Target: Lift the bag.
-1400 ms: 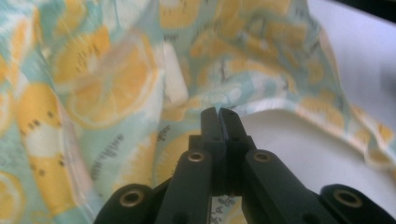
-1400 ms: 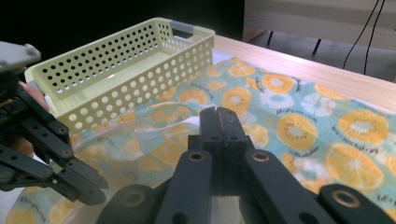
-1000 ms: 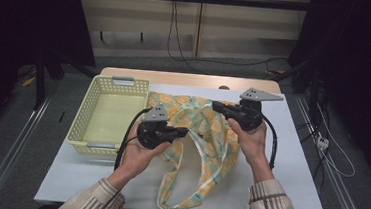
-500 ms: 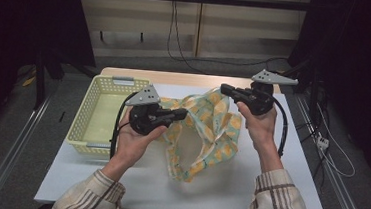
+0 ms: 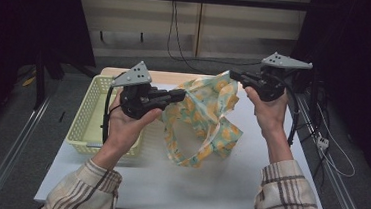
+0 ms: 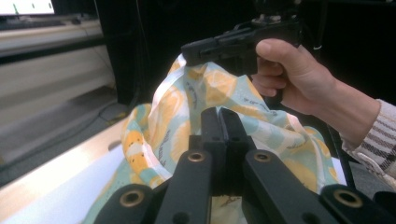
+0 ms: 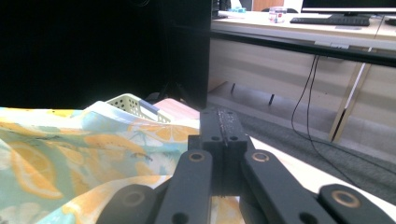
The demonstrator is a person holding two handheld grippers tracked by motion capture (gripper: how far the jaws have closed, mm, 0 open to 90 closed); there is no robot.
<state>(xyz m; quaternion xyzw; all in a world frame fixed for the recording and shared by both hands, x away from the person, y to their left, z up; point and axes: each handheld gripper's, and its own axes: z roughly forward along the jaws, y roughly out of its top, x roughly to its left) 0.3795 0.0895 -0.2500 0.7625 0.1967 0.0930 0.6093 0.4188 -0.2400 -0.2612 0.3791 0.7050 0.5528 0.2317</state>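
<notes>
A dim room with dark curtains and trailing cables surrounds the white desk (image 5: 177, 184) in front of you. On it, at the far left, sits a pale yellow basket (image 5: 84, 121), and it serves as the landmark here.

You hold a cloth (image 5: 205, 118) printed with orange slices up in the air, just right of the basket. Its lower folds hang close to the desk; whether they touch it I cannot tell.

Your left gripper (image 5: 176, 95) hovers over the basket's right rim, fingers pressed together on the cloth's left upper edge. In the left gripper view the two fingers (image 6: 212, 135) meet with fabric bunched all around them. Your right gripper (image 5: 235, 76) is well right of the basket and higher, fingers likewise closed, pinching the cloth's top right corner; the right gripper view shows the cloth (image 7: 70, 154) spreading away leftward from the closed fingers (image 7: 222, 126).

So the cloth stretches between your two grips, its long axis running from the basket's right rim up and rightward. The basket lies to the left of the whole span, and your left hand is much the nearer. If the cloth is meant for the basket, I judge the move should carry leftward, with the right hand following across.
</notes>
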